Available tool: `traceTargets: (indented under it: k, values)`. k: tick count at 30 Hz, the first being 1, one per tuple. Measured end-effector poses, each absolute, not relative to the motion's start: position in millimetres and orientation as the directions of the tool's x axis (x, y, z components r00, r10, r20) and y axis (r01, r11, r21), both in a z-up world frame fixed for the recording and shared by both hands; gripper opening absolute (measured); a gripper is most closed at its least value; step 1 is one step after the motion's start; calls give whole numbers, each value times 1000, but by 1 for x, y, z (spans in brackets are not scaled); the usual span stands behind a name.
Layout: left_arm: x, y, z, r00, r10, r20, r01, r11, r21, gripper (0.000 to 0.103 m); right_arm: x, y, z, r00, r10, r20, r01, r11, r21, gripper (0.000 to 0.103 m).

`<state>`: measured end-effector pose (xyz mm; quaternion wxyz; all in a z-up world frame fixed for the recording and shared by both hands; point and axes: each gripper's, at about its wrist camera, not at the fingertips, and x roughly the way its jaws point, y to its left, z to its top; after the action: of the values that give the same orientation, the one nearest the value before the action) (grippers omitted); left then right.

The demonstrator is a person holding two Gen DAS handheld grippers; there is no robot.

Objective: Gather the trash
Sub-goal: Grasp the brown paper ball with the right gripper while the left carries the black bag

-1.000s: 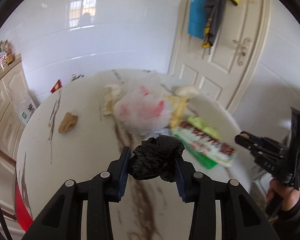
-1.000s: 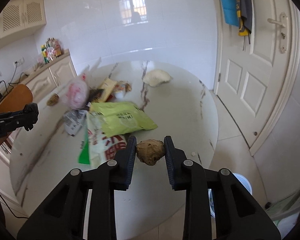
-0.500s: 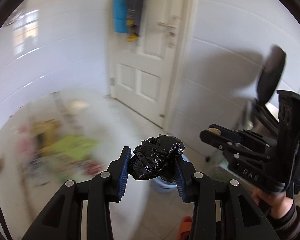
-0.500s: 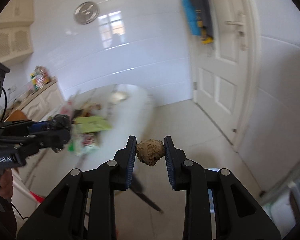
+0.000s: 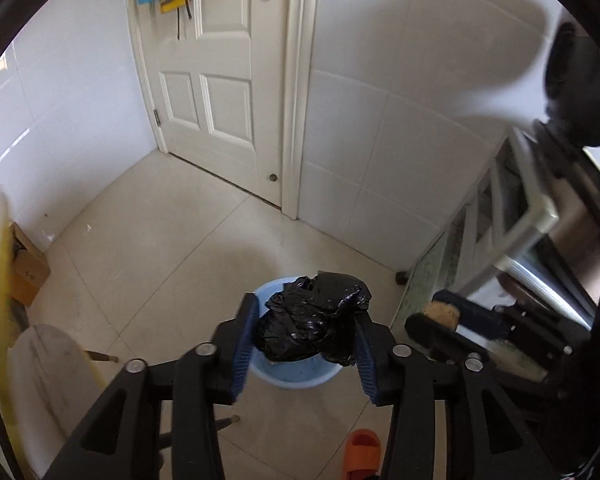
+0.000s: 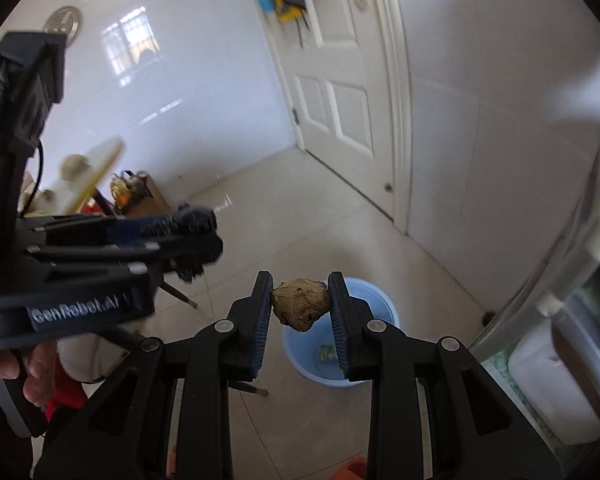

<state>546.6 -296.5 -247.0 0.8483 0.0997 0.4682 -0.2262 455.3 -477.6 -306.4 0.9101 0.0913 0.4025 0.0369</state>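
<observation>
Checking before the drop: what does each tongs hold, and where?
Left tongs, jaws just opening: crumpled black bag between them, by its sides. Right tongs: brown lump, by its sides.

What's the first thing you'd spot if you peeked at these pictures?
Probably the crumpled black plastic bag between the left tongs, whose jaws have just been opening, right above the light blue bucket on the tiled floor. Next, the brown crumpled wad pinched in the right tongs, also over the bucket. Behind both stands a white door with colourful things hanging on it.
</observation>
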Motion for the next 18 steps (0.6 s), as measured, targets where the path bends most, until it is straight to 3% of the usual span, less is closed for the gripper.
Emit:
traceTargets:
  k: [3,6,11,12,15,18]
  values:
    - [572,-309,-267,454,-263,-851,470,882,-21,54,476,-490,-334,645,147,-750,23,977,210,26]
    - [592,-316,-276,468,-230,-853,453,891,8,73,494,-499,-355,627,153,-764,31,975,221,27]
    - [600,-317,-276,481,-228,-847,415,910,-10,75,516,-500,-375,613,171,-771,35,970,242,28]
    - [598,-314,-270,500,-223,-837,402,916,-3,77,518,-499,-376,615,172,-769,35,969,244,31]
    - [577,-304,-250,529,-236,-815,391,920,-12,82,519,-500,-371,634,160,-756,60,965,254,60]
    - [547,-288,-221,557,-255,-790,393,919,-19,83,511,-493,-352,662,159,-733,46,967,252,60]
